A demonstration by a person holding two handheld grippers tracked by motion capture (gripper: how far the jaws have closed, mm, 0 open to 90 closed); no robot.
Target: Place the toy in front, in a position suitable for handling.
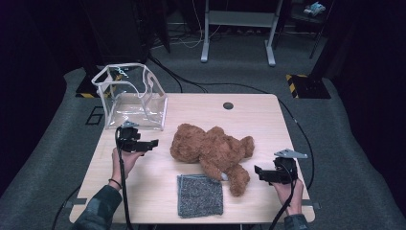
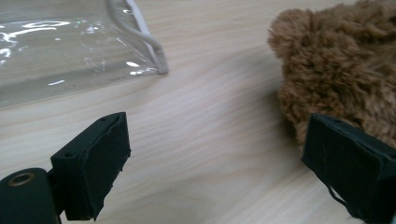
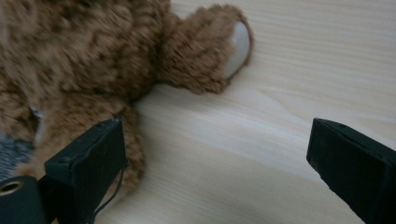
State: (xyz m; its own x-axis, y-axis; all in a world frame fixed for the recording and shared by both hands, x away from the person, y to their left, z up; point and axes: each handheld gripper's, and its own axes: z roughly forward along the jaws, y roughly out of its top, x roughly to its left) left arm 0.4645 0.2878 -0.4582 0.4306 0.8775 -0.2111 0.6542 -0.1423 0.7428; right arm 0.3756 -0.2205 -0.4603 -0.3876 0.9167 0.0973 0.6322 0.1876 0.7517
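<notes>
While both hands hover low over the tabletop, the scene reads like this, biggest thing first:

Table: pale wood-grain rectangular table (image 1: 268,120), a small dark round hole near its far edge, everything else resting on it.

Bear: fluffy brown plush teddy bear (image 1: 210,149), lying flat across the middle of the table, head toward the left gripper, legs toward the right one; one leg reaches down beside the cloth. In the left gripper view its fur (image 2: 341,65) sits right behind the far jaw; in the right gripper view a pale-soled paw (image 3: 236,42) points out across bare wood.

Bag: clear plastic box-shaped bag with white piping (image 1: 131,98), standing open at the far left corner, apart from the bear; its lower edge (image 2: 154,56) shows ahead of the left jaws.

Cloth: grey speckled square cloth (image 1: 200,195), flat near the front edge, touching or just under the bear's leg — too close to call.

Left gripper: black two-jaw gripper (image 1: 149,143) in the person's left hand, jaws spread wide with nothing between them but table, just beside the bear's head.

Right gripper: black two-jaw gripper with a grey three-cornered plate (image 1: 261,173) in the right hand, jaws also wide apart and empty, near the bear's lower leg, one jaw close to the fur.
</notes>
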